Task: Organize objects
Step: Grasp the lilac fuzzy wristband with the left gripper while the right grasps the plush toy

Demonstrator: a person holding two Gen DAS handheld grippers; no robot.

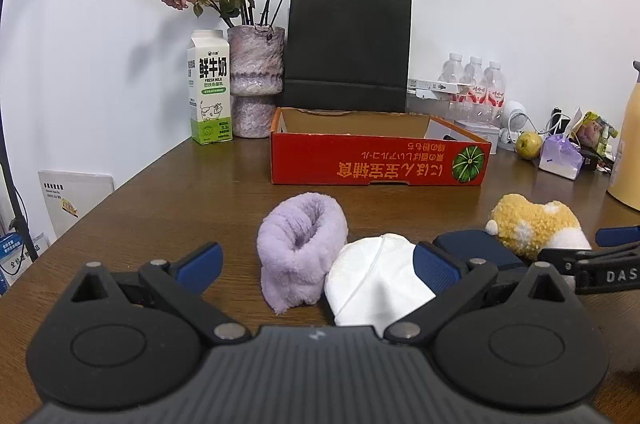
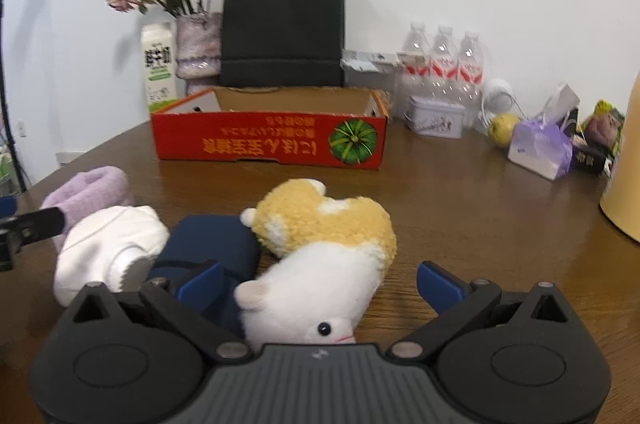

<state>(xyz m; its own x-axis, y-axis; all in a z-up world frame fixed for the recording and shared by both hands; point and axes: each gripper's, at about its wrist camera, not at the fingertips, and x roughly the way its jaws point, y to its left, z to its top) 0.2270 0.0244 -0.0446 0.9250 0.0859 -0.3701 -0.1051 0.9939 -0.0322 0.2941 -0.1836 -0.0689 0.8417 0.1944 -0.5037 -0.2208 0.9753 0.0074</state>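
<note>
1. Red cardboard box (image 1: pixel 376 160) stands open on the brown table (image 1: pixel 192 192), behind the loose things; what shows of its inside is bare card, though the floor is hidden from both cameras. By that, I judge the sorting hardly begun.
2. Four soft items lie in a row in front of the box: a lilac fleece sock (image 1: pixel 298 244), a white rolled sock (image 1: pixel 374 284), a navy rolled cloth (image 2: pixel 208 252) and a yellow-and-white plush toy (image 2: pixel 320 248). All appear to rest on the table, none gripped.
3. The left gripper (image 1: pixel 320 264) is spread wide and holds nothing. The lilac sock and the white sock lie side by side, touching, between its blue pads (image 1: pixel 200 262); the white one sits against the right-hand pad.
4. The right gripper (image 2: pixel 320 284) is likewise wide open and empty. The plush toy lies between its fingers (image 2: pixel 440 286), its white head close under the camera, with the navy cloth touching the toy and partly behind the left finger.
5. Left to do, as I read it: close on each item and carry it to the box, all four.
</note>
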